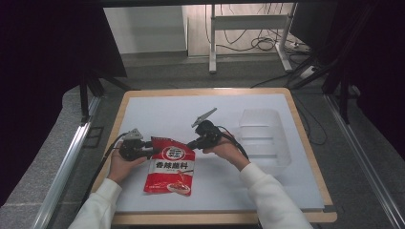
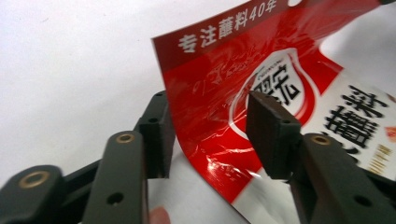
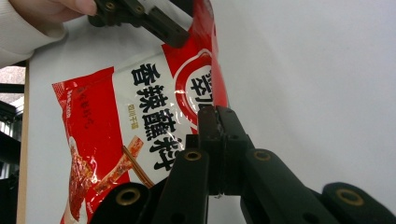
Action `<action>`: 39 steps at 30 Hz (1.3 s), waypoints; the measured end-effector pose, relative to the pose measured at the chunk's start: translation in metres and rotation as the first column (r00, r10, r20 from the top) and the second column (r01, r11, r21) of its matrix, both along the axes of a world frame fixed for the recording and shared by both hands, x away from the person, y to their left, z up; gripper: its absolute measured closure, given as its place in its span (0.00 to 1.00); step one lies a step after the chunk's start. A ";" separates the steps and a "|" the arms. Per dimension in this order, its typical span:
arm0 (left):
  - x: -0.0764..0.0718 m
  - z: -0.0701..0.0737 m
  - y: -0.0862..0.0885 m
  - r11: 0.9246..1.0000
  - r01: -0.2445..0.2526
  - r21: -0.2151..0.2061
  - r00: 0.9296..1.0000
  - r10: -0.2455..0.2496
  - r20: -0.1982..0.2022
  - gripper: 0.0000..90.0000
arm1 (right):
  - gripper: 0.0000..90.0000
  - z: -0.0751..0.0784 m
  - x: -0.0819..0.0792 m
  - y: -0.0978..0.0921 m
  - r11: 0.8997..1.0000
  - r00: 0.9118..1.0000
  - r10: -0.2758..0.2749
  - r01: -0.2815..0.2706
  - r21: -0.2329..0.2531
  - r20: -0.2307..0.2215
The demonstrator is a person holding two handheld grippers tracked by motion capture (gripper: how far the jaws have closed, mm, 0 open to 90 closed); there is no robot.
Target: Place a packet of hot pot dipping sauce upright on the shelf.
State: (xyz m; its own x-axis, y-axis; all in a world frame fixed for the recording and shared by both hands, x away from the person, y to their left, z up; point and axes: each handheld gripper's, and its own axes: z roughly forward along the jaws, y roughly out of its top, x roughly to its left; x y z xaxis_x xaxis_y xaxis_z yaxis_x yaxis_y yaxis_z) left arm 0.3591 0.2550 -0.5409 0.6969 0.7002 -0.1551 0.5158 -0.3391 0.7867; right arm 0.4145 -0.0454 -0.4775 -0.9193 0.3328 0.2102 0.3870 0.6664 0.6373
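The person's two white sleeves (image 1: pixel 267 191) come in from the bottom of the high view, and each hand holds a hand-held gripper. Between them a red and white sauce packet (image 1: pixel 171 164) lies on the white tabletop (image 1: pixel 157 109), close to the near-left part of it. Its lower end rests flat on the surface, while its upper edge is lifted off the surface.

The left hand-held gripper (image 1: pixel 152 152) is at the upper left corner of the packet. In the left gripper view its jaws stand apart, one on each side of the raised red edge of the packet (image 2: pixel 224 107). The left pad (image 2: pixel 159 135) is just beside the edge of the film and the right pad (image 2: pixel 271 135) is in front of the printed face. I cannot tell if the pads touch the film, but they are not closed on it.

The right hand-held gripper (image 1: pixel 192 144) is at the upper right corner of the packet. In the right gripper view its jaws are pressed together and they pinch the right edge of the packet (image 3: pixel 140 140), near the round logo. The left hand-held gripper (image 3: pixel 161 23) also shows there, at the top.

A clear plastic box (image 1: pixel 262 136) stands on the right side of the tabletop, apart from the packet.
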 end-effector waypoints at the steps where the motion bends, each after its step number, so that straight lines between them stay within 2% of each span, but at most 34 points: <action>1: -0.003 0.001 0.001 1.000 0.004 -0.007 1.000 -0.004 0.000 0.63 | 0.99 -0.001 0.000 -0.001 1.000 1.000 0.001 -0.001 0.004 0.004; 6: -0.014 0.001 0.005 0.999 0.035 -0.018 0.999 -0.035 -0.004 0.74 | 0.99 -0.002 0.000 -0.005 1.000 1.000 -0.014 0.014 0.006 0.000; 12: -0.021 0.002 0.000 0.999 0.048 0.019 0.999 -0.049 0.017 0.79 | 0.99 -0.003 0.000 -0.003 1.000 1.000 -0.011 0.011 -0.004 0.002; 16: -0.023 0.003 -0.001 0.998 0.043 0.053 0.998 -0.045 0.041 0.91 | 0.98 -0.003 0.000 -0.004 1.000 1.000 -0.019 0.019 -0.005 0.003; 26: -0.027 0.003 -0.001 0.996 0.050 0.074 0.997 -0.054 0.057 0.96 | 0.95 -0.004 -0.001 -0.003 1.000 1.000 -0.015 0.015 -0.013 0.011; 30: -0.027 0.003 -0.001 0.996 0.055 0.075 0.996 -0.060 0.061 0.96 | 0.89 -0.004 -0.001 -0.003 1.000 1.000 -0.012 0.012 -0.015 0.012; 34: -0.027 0.003 -0.001 0.995 0.058 0.078 0.996 -0.063 0.064 0.96 | 0.75 -0.002 0.001 -0.001 0.999 0.999 -0.024 0.024 -0.022 0.024; 39: -0.027 0.003 -0.001 0.994 0.062 0.086 0.996 -0.068 0.066 0.96 | 0.66 0.003 0.003 0.010 0.999 0.999 -0.009 0.012 -0.048 0.048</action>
